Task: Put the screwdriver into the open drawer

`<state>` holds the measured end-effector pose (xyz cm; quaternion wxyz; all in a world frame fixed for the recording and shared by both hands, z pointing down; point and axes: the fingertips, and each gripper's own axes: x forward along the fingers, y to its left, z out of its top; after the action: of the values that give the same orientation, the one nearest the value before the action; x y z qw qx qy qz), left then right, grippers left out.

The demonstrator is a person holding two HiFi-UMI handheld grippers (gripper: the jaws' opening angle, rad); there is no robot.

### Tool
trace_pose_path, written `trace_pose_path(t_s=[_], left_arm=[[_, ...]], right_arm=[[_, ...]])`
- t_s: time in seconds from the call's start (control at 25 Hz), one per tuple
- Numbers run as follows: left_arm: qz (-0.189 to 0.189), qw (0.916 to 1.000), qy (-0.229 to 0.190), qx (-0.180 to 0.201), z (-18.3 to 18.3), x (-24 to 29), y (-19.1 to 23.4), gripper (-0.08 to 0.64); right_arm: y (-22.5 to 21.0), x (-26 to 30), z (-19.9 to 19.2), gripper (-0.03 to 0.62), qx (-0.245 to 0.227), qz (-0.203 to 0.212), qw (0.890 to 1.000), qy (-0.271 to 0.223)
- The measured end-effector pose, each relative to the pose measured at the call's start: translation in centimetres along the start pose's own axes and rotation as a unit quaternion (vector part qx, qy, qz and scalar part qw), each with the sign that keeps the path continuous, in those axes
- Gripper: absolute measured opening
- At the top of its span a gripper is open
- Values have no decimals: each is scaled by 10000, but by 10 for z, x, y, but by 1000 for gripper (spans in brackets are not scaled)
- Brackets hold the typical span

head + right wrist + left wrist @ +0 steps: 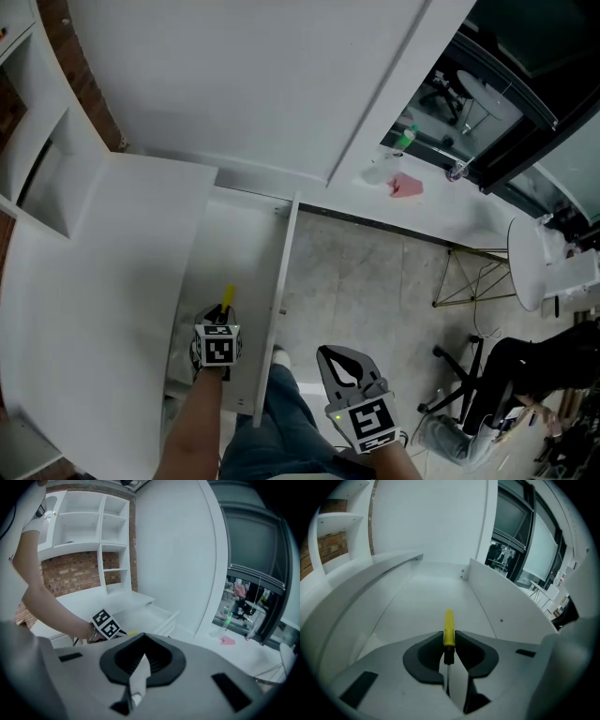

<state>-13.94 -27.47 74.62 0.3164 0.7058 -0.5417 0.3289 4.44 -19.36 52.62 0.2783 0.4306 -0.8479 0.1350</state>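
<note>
Holding the screwdriver [449, 629] at the lower end of its yellow plastic handle, my left gripper [449, 644] pinches it between the dark pads, with the thin metal shaft pointing back to the camera. I judge it light, stiff and a little slippery, so the thicker handle is the good place to grip. It hangs over the smooth white floor of the open drawer [412, 597], while my right gripper [140, 654] is pressed together on nothing.

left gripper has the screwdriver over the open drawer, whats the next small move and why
Probably lower the left gripper a little way into the drawer before releasing. Its jaws are shut on the screwdriver, whose yellow handle points over the drawer's bare floor and seems clear of it.
</note>
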Motion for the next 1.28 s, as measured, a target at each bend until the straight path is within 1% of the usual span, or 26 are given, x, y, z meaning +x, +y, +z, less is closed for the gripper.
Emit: trace_pose_path(t_s=[0.12, 0.28, 0.36, 0.44, 0.52, 0.6, 0.68, 0.84, 1.08, 1.2, 1.28], left_arm=[[26, 9998, 185, 66, -8, 9, 2, 86], [63, 9989, 448, 147, -18, 20, 5, 87], [78, 9986, 494, 160, -20, 21, 6, 87], [75, 9986, 498, 189, -20, 21, 6, 89], [-23, 9983, 520, 247, -21, 22, 2, 92], [-190, 9979, 560, 244, -21, 21, -3, 148], [-226, 9981, 533, 193, -19, 17, -4, 222], [-221, 9995, 219, 56, -4, -2, -3, 232], [-386, 9986, -335, 109, 20, -54, -7, 232], [-361, 9962, -788, 8, 41, -89, 3, 232], [-344, 9927, -1157, -70, 57, -111, 9, 232]], right_arm=[[-1, -1, -7, 11, -75, 6, 9999, 145], [0, 0, -10, 11, -74, -43, 9998, 176], [3, 0, -10, 11, -142, -27, 9996, 227], [4, 2, -9, 11, -129, -43, 9998, 168], [5, 2, -8, 11, -110, -58, 9999, 115], [7, 1, -6, 11, -153, -39, 9998, 115], [10, 1, -3, 11, -238, -10, 9996, 122], [13, 3, 11, 11, -541, 28, 9985, 127], [14, 9, 60, 11, -672, -34, 9965, -494], [18, 12, 82, 11, -678, -100, 9951, -719], [17, 10, 92, 11, -693, -176, 9942, -806]])
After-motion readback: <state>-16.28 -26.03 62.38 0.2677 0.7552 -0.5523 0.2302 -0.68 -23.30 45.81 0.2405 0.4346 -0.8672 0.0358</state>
